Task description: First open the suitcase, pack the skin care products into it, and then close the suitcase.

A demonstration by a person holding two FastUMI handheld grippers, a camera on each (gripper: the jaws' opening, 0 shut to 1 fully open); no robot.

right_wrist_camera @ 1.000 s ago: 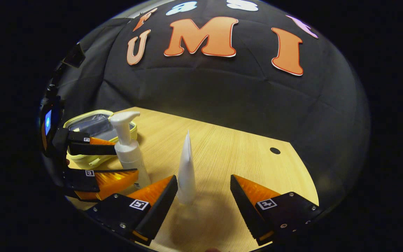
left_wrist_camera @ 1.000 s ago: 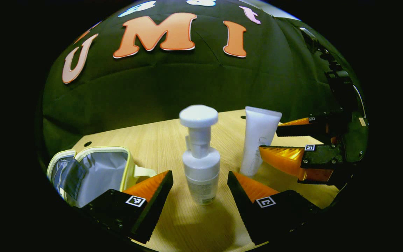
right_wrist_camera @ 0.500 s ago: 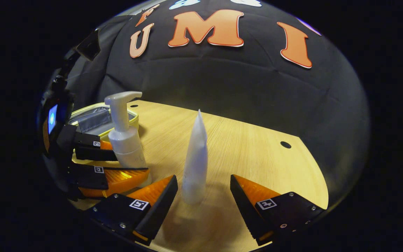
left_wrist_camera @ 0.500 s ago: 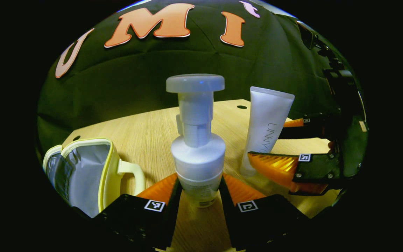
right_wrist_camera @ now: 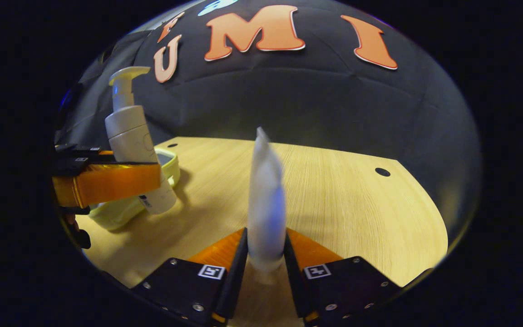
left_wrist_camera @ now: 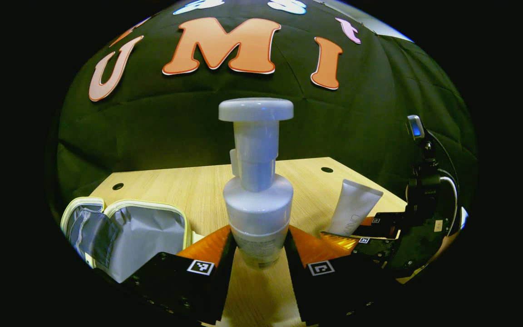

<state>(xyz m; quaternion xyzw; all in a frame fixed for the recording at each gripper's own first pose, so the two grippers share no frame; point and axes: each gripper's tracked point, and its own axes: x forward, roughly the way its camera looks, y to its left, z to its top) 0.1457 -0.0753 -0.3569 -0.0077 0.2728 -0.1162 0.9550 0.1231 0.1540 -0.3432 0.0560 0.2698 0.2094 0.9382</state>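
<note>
Pump bottle [left_wrist_camera: 256, 190] sits between the left gripper [left_wrist_camera: 257, 254] fingers, above the bench [left_wrist_camera: 189, 190]. Open suitcase [left_wrist_camera: 125, 236] lies left of the bottle, tube [left_wrist_camera: 354, 212] w/ right gripper [right_wrist_camera: 263, 268] to its right.

tube [right_wrist_camera: 266, 204] motion-blurred, pump bottle [left_wrist_camera: 256, 181] label too small to tell, pouch [right_wrist_camera: 120, 211] mostly behind left gripper [right_wrist_camera: 107, 181]
</note>
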